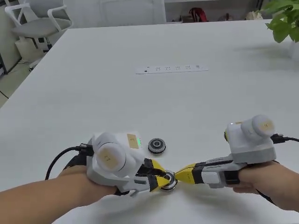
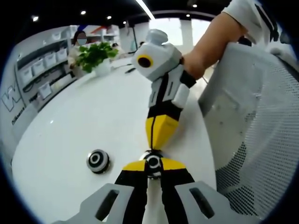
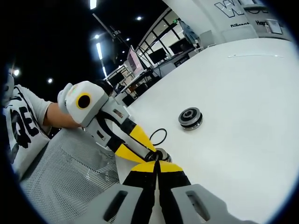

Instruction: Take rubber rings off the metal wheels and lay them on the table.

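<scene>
A small metal wheel with a black rubber ring is held just above the white table, near its front edge. My left gripper is shut on that wheel, one jaw on each side. My right gripper comes in from the right, its jaws pressed together at the rim of the wheel, pinching the ring. In the left gripper view the right gripper points down onto the wheel's top edge. A second wheel, ring still on, lies flat on the table just beyond.
A white power strip lies mid-table. A plant stands at the far right corner and an office chair at the far left. A thin black loop shows beside the left gripper's jaw; I cannot tell whether it is cable or ring.
</scene>
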`<act>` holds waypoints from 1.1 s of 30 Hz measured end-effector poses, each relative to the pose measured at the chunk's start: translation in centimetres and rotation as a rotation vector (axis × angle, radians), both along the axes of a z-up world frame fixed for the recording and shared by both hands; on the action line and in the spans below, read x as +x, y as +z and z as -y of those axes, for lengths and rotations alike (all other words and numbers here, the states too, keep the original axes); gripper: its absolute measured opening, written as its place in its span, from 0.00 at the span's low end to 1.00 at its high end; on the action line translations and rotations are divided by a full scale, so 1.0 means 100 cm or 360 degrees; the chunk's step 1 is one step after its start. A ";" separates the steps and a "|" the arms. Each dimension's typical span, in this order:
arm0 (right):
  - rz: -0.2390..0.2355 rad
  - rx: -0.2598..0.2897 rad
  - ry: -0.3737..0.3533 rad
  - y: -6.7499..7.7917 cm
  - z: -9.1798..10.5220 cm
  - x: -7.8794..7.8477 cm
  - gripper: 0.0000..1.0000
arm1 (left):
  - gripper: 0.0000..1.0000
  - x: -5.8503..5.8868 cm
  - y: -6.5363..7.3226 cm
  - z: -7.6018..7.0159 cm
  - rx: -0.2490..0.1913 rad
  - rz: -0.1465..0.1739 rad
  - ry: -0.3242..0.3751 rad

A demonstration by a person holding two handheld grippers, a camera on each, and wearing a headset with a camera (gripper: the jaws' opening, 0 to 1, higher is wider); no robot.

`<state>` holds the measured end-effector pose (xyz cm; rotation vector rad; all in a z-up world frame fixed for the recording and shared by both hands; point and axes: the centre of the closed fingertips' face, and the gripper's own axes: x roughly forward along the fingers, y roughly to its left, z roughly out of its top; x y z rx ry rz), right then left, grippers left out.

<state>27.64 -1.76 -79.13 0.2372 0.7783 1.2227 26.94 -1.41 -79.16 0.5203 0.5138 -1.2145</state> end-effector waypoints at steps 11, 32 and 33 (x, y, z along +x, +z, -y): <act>-0.0005 0.0027 0.0038 0.002 -0.004 -0.004 0.00 | 0.10 -0.001 0.000 0.000 0.0001 0.0001 -0.0010; -0.0001 0.0091 0.0089 0.011 -0.009 -0.009 0.00 | 0.10 -0.002 0.000 0.001 0.0000 -0.0003 -0.0012; -0.0003 0.0097 0.0093 0.011 -0.010 -0.010 0.00 | 0.10 -0.002 0.000 0.001 0.0002 0.0001 -0.0014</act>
